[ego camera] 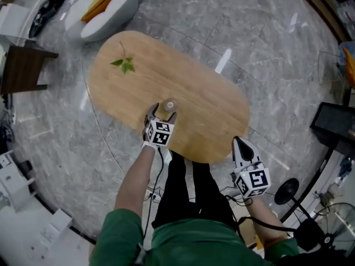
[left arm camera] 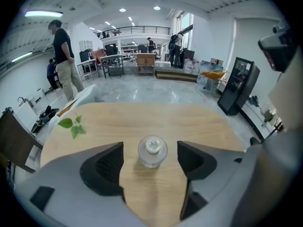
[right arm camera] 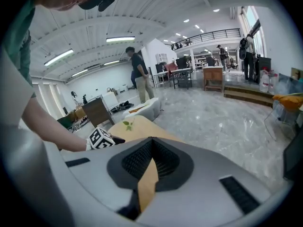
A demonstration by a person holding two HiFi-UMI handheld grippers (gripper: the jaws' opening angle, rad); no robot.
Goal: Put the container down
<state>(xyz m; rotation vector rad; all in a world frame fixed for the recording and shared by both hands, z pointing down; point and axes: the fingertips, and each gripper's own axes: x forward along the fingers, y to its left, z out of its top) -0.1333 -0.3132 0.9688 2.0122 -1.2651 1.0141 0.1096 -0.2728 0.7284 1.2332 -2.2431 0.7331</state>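
Observation:
A small clear glass container (left arm camera: 152, 151) with a round stopper stands upright on the oval wooden table (ego camera: 216, 104). My left gripper (left arm camera: 150, 162) is open, its two dark jaws on either side of the container with a gap on each side. In the head view the container (ego camera: 169, 105) shows just beyond the left gripper (ego camera: 161, 115). My right gripper (ego camera: 243, 147) hangs at the table's near right edge, jaws together and empty. In the right gripper view the right gripper (right arm camera: 150, 161) has its pads meeting over the table edge.
A green leaf sprig (ego camera: 123, 64) lies at the table's far left. A white seat (ego camera: 105, 7) with orange cloth stands beyond the table, a dark wooden chair (ego camera: 22, 65) at left. Black equipment (ego camera: 335, 126) and cables lie at right. People stand far off (left arm camera: 64, 56).

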